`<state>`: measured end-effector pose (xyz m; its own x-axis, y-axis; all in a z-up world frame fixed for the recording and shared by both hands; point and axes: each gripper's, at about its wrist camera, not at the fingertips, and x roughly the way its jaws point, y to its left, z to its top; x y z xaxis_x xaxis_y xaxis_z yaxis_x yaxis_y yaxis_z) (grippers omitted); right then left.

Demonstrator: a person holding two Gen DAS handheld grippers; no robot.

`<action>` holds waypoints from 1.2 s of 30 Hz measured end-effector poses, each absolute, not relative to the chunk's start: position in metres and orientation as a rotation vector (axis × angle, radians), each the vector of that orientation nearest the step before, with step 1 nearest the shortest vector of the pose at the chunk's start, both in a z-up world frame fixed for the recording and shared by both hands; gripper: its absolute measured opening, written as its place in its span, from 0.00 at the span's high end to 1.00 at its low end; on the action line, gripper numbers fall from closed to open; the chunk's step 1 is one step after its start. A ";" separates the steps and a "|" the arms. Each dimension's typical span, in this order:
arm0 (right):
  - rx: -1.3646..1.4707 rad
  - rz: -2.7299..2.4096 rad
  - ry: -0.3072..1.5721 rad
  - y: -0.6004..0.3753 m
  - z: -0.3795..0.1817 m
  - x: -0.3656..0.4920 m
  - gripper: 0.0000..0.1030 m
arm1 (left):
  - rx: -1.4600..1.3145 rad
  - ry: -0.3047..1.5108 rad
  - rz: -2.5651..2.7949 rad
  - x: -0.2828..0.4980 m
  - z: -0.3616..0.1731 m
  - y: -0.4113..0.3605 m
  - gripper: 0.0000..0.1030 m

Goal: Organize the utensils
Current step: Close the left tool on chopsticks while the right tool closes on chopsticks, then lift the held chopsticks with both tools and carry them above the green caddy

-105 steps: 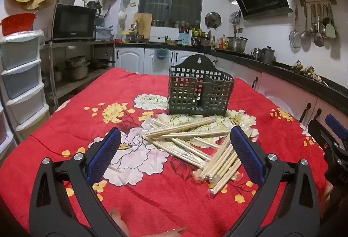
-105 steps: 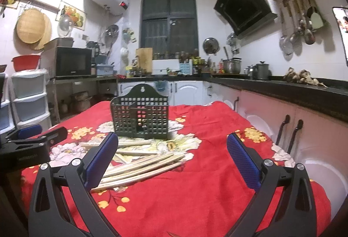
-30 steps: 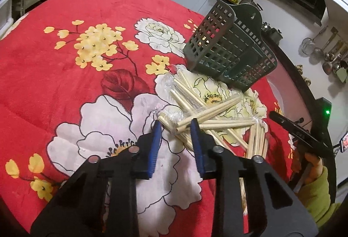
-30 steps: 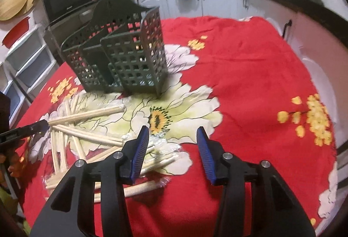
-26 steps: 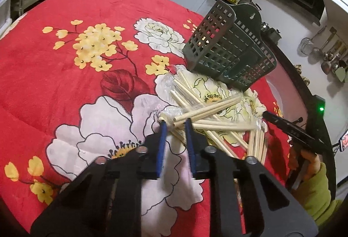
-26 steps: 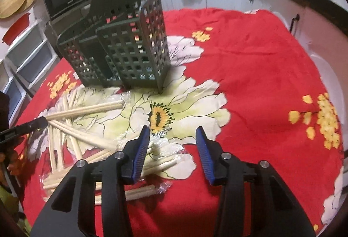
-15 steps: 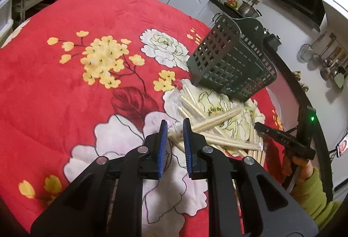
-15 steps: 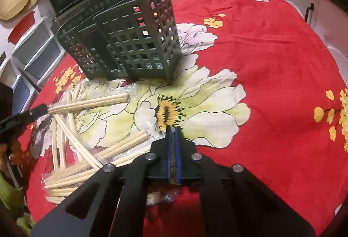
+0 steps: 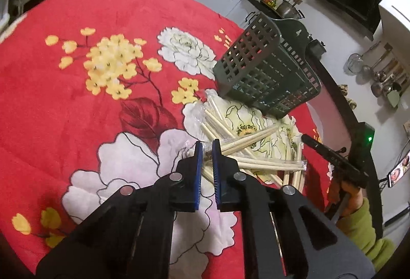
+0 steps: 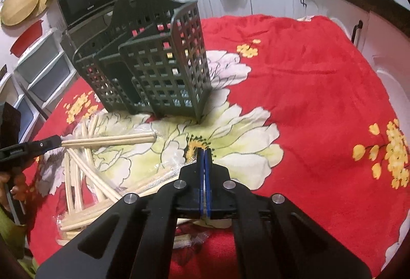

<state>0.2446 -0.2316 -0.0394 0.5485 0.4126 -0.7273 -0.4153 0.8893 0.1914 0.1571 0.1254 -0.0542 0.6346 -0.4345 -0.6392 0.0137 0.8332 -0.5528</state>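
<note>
A dark green lattice utensil caddy (image 9: 266, 79) (image 10: 164, 74) stands on the red floral cloth. In front of it lies a loose pile of plastic-wrapped wooden chopsticks (image 9: 256, 163) (image 10: 84, 176). My left gripper (image 9: 207, 148) (image 10: 57, 142) is closing on the near end of one wrapped pair (image 9: 246, 139) (image 10: 110, 139), and its blue pads press on it. At the pile's other side, my right gripper (image 10: 204, 151) (image 9: 305, 137) is shut, pads flush together. Clear wrapper lies right beside its tip. I cannot tell whether any film is pinched.
The red cloth (image 10: 307, 89) stretches bare to the right of the caddy and left of the pile (image 9: 64, 112). A hand in a green sleeve (image 9: 358, 222) holds the right gripper. Counter cabinets (image 10: 269, 0), a microwave (image 10: 84, 1) and plastic drawers (image 10: 43, 66) ring the table.
Both grippers came down from across the table to the pile and closed. The left one closed on a chopstick pair's end; the right one's pads met at the wrapper edge.
</note>
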 end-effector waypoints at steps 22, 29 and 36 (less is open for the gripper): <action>-0.031 0.466 0.538 -0.240 0.079 0.204 0.99 | -0.377 0.595 -0.392 0.166 0.063 0.087 0.99; -0.060 0.474 0.467 -0.238 0.105 0.189 0.99 | -0.329 0.551 -0.460 0.169 0.087 0.061 0.99; -0.075 0.481 0.427 -0.234 0.121 0.180 0.99 | -0.287 0.529 -0.509 0.172 0.104 0.036 1.00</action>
